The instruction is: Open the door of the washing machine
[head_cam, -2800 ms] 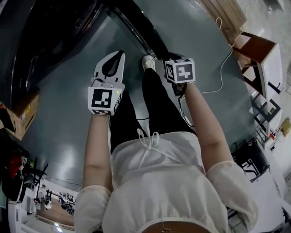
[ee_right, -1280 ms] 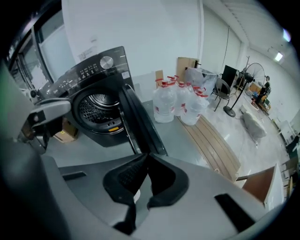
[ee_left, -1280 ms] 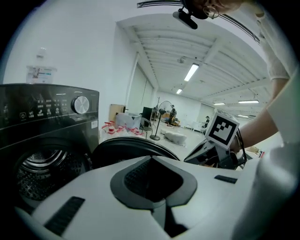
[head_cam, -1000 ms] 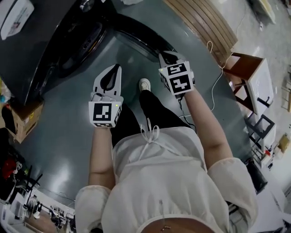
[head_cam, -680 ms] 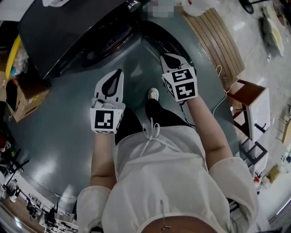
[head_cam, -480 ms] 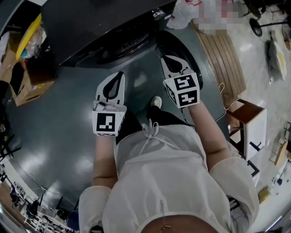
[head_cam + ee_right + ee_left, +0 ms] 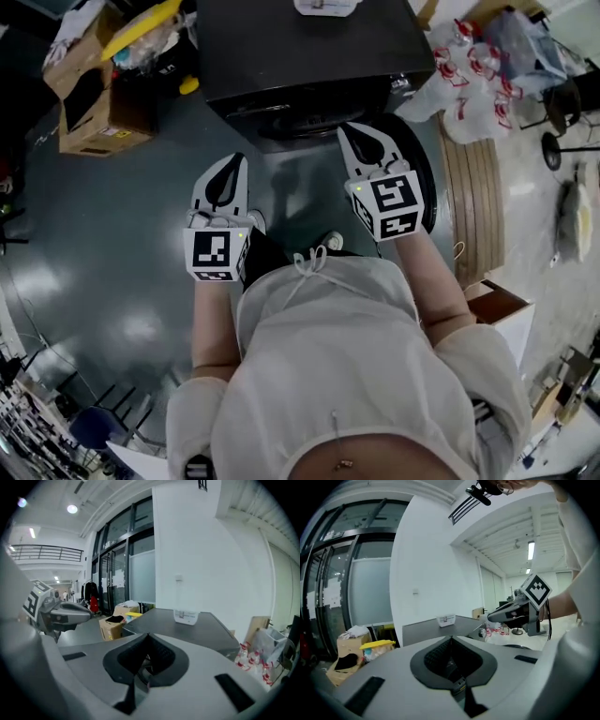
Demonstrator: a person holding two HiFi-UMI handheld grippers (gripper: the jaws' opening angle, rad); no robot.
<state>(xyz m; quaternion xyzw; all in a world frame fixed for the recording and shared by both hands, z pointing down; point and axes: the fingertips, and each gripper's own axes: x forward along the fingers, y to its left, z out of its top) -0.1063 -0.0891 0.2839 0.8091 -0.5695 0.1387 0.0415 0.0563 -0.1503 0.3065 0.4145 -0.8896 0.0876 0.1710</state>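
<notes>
The black washing machine [image 7: 309,47] stands at the top middle of the head view, its round front opening [image 7: 314,120] facing me. A dark round panel [image 7: 420,178], perhaps its door, shows to the right behind my right gripper; I cannot tell for sure. My left gripper [image 7: 238,158] is shut and empty, short of the machine's front left. My right gripper [image 7: 346,128] is shut and empty, its tip over the front's right part. The left gripper view shows the machine's top [image 7: 436,627] beyond the closed tips [image 7: 451,638]; so does the right gripper view [image 7: 187,630].
Cardboard boxes [image 7: 94,103] with a yellow item [image 7: 150,19] stand left of the machine. Plastic bags of bottles [image 7: 469,75] and a slatted wooden board [image 7: 478,197] lie to its right. A brown side table [image 7: 497,309] is at the lower right. A white card [image 7: 186,616] sits on the machine.
Both grippers have risen and tipped from pointing at the floor toward level, facing the machine. The head view has swung up, so the whole machine and boxes came into sight.
</notes>
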